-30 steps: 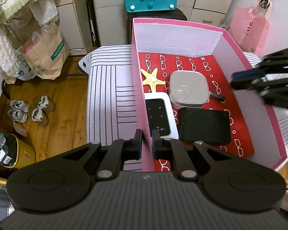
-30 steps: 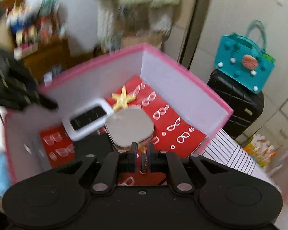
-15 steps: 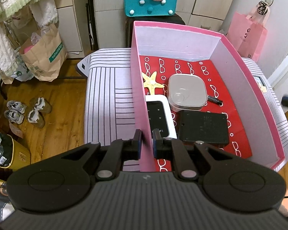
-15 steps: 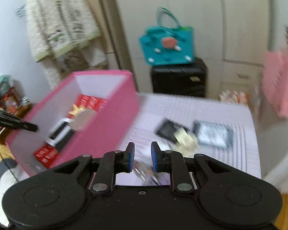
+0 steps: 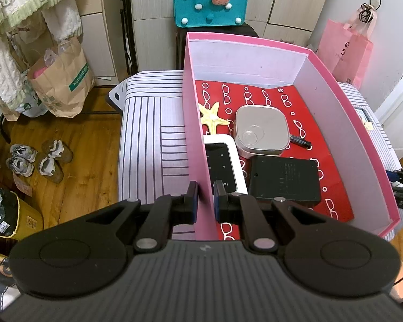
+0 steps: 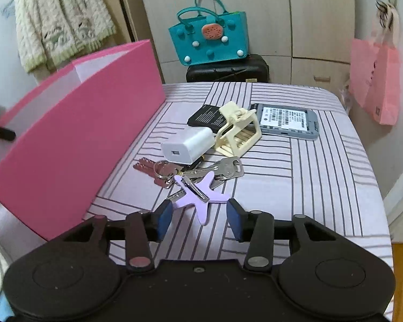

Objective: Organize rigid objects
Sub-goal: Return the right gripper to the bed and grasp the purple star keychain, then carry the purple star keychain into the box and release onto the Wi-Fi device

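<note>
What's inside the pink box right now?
Inside the pink box: a yellow starfish, grey square case, white device partly hidden by the wall, black flat device, small black stick.

Your striped bench [image 6: 309,177] carries the pink box [image 6: 75,145], a key bunch [image 6: 190,174], white charger [image 6: 188,145], cream clip [image 6: 236,131] and two flat devices.

"hotwind" on brown paper bag [image 5: 67,80]
</note>
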The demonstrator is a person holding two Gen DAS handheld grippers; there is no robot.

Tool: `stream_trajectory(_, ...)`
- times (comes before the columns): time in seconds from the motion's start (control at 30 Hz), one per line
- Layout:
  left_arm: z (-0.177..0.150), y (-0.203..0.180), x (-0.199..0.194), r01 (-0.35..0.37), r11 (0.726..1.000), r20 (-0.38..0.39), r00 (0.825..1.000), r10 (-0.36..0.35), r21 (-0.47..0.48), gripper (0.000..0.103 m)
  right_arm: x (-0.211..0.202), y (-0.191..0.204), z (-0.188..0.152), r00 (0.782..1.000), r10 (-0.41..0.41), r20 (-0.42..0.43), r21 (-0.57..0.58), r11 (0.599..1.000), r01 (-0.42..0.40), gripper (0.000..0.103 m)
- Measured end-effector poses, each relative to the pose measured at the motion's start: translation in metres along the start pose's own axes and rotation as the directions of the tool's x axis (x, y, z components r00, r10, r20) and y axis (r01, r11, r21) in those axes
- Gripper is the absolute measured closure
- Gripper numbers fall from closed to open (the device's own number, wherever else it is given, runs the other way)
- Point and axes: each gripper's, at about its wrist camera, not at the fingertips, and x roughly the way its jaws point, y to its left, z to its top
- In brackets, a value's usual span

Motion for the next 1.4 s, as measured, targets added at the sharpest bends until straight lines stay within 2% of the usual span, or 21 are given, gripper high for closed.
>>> stream_trajectory(0.07, -0.001, 0.0, 0.0, 0.002, 1.0, 0.0, 1.0, -0.002, -0.002, 0.092, 0.005, 0.003, 0.003, 1.0, -0.02, 0.014, -0.009, 1.0, 0.02, 0.044)
stream_trajectory(0.13, -0.001, 0.001, -0.001, 0.002, 1.0, 0.002, 1.0, -0.002, -0.002, 0.092, 0.009, 0.006, 0.005, 0.999, -0.021, 0.027, 0.01, 1.0, 0.021, 0.035)
stream_trajectory(0.2, -0.001, 0.001, -0.001, 0.003, 1.0, 0.005, 1.0, -0.003, -0.002, 0.092, 0.012, 0.011, 0.005, 0.998, -0.038, 0.044, 0.027, 0.999, 0.037, 0.033)
stream_trajectory(0.3, -0.001, 0.001, -0.001, 0.004, 1.0, 0.006, 1.0, -0.004, -0.003, 0.092, 0.017, 0.025, 0.002, 0.991, -0.118, 0.06, -0.006, 0.993, 0.118, 0.033)
stream_trajectory(0.4, -0.002, 0.001, 0.0, 0.006, 1.0, 0.007, 1.0, -0.006, -0.001, 0.092, 0.016, 0.025, 0.0, 0.988, -0.144, 0.064, 0.021, 0.99, 0.143, 0.034)
stream_trajectory(0.43, -0.002, 0.002, -0.001, 0.007, 1.0, 0.008, 1.0, -0.007, -0.002, 0.092, 0.014, 0.023, 0.0, 0.986, -0.152, 0.066, 0.024, 0.988, 0.151, 0.036)
stream_trajectory(0.47, -0.002, 0.002, -0.001, 0.009, 1.0, 0.009, 1.0, -0.009, -0.002, 0.092, 0.012, 0.022, 0.0, 0.987, -0.146, 0.067, 0.022, 0.989, 0.145, 0.049)
stream_trajectory(0.57, -0.002, 0.002, -0.001, 0.012, 1.0, 0.014, 1.0, -0.012, 0.0, 0.092, 0.005, 0.012, 0.001, 0.994, -0.091, 0.059, 0.059, 0.994, 0.088, 0.05)
stream_trajectory(0.8, -0.005, 0.004, -0.001, 0.022, 1.0, 0.024, 0.999, -0.022, -0.003, 0.092, -0.022, 0.009, 0.015, 0.994, -0.032, 0.1, 0.074, 0.997, 0.025, 0.05)
stream_trajectory(0.9, -0.006, 0.005, -0.001, 0.025, 1.0, 0.029, 0.999, -0.024, -0.007, 0.091, -0.038, 0.018, 0.031, 0.992, 0.047, 0.121, 0.05, 0.997, -0.054, 0.05)
stream_trajectory(0.97, -0.006, 0.006, -0.001, 0.027, 1.0, 0.031, 0.999, -0.026, -0.011, 0.091, -0.051, 0.029, 0.045, 0.983, 0.119, 0.139, 0.014, 0.992, -0.122, 0.05)
stream_trajectory(1.1, -0.007, 0.007, -0.001, 0.029, 0.999, 0.034, 0.999, -0.028, -0.013, 0.091, -0.069, 0.058, 0.076, 0.947, 0.286, 0.147, -0.081, 0.958, -0.276, 0.05)
stream_trajectory(1.2, -0.007, 0.007, -0.001, 0.029, 1.0, 0.037, 0.999, -0.028, -0.012, 0.091, -0.065, 0.086, 0.097, 0.923, 0.369, 0.104, -0.182, 0.92, -0.348, 0.05)
stream_trajectory(1.27, -0.007, 0.006, -0.001, 0.026, 1.0, 0.037, 0.999, -0.025, -0.01, 0.091, -0.052, 0.106, 0.109, 0.912, 0.408, 0.038, -0.227, 0.893, -0.39, 0.05)
stream_trajectory(1.4, -0.007, 0.004, -0.001, 0.018, 1.0, 0.034, 0.999, -0.018, 0.0, 0.092, -0.012, 0.141, 0.126, 0.893, 0.433, -0.123, -0.245, 0.858, -0.451, 0.05)
